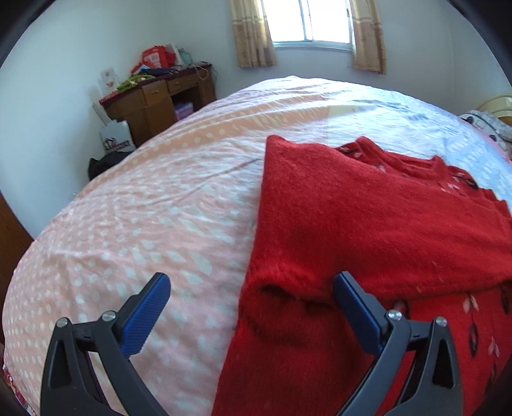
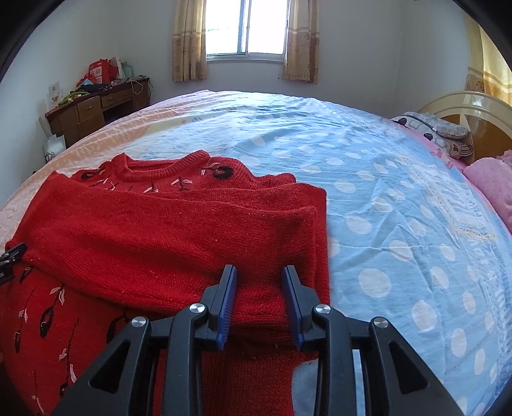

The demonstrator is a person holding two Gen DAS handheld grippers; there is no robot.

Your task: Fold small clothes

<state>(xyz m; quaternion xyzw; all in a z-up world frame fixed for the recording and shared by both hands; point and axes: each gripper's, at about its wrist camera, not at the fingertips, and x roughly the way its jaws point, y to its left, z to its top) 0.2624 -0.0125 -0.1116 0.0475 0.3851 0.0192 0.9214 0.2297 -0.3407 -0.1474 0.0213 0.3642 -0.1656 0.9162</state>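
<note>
A red knitted sweater (image 1: pixel 368 224) with black and pink embroidery lies on the bed, its sleeves folded across the body. In the right wrist view the sweater (image 2: pixel 160 224) fills the lower left. My left gripper (image 1: pixel 251 288) is open wide and hangs just above the sweater's left edge, where a sleeve cuff lies; one finger is over the sheet, the other over the knit. My right gripper (image 2: pixel 259 281) is partly open, its fingers standing either side of a band of knit near the sweater's right edge, apart from it.
The bed sheet (image 2: pixel 384 208) is blue with white dots on the right and pink (image 1: pixel 144 224) on the left. A wooden desk (image 1: pixel 160 102) with clutter stands by the far wall. Pillows (image 2: pixel 441 134) and a pink blanket (image 2: pixel 492 188) lie at the right. A window (image 2: pixel 246 27) is behind.
</note>
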